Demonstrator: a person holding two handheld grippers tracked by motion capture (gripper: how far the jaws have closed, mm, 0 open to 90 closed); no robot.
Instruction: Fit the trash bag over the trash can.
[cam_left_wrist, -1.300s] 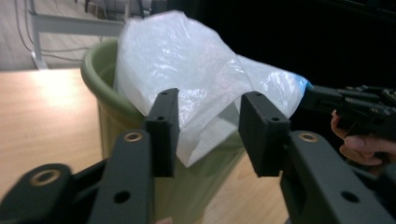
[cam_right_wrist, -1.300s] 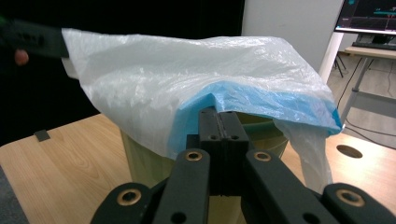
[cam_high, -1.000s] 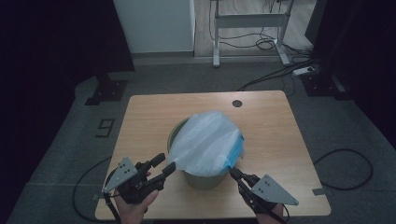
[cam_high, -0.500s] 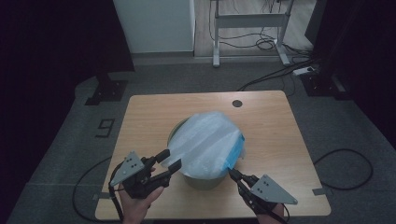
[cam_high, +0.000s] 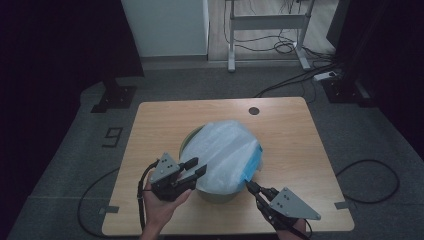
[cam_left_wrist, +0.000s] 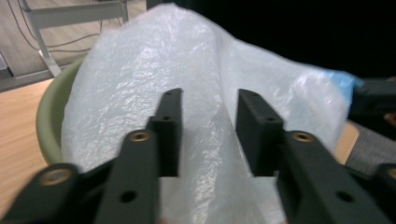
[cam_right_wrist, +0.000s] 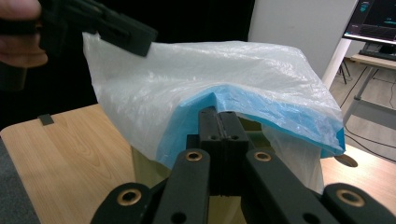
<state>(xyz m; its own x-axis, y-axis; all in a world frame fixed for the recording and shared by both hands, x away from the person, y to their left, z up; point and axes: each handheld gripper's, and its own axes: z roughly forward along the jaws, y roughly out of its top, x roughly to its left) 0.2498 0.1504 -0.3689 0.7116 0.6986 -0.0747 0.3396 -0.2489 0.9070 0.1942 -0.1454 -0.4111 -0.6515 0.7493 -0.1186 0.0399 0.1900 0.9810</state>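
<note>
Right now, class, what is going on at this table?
A person is fitting a translucent white plastic bag with a blue edge over a pale green round bin on the wooden table. The right gripper is shut on the bag's blue edge. The left gripper, jaws just closing, straddles a fold of the bag without pressing it.

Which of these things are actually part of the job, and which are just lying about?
In use:
- plastic bag, white with a blue edge
- green bin under it
- left gripper, jaws closing around a bag fold
- right gripper, pinching the blue edge

Lying about:
- floor cables
- desk frame
- power strip
</note>
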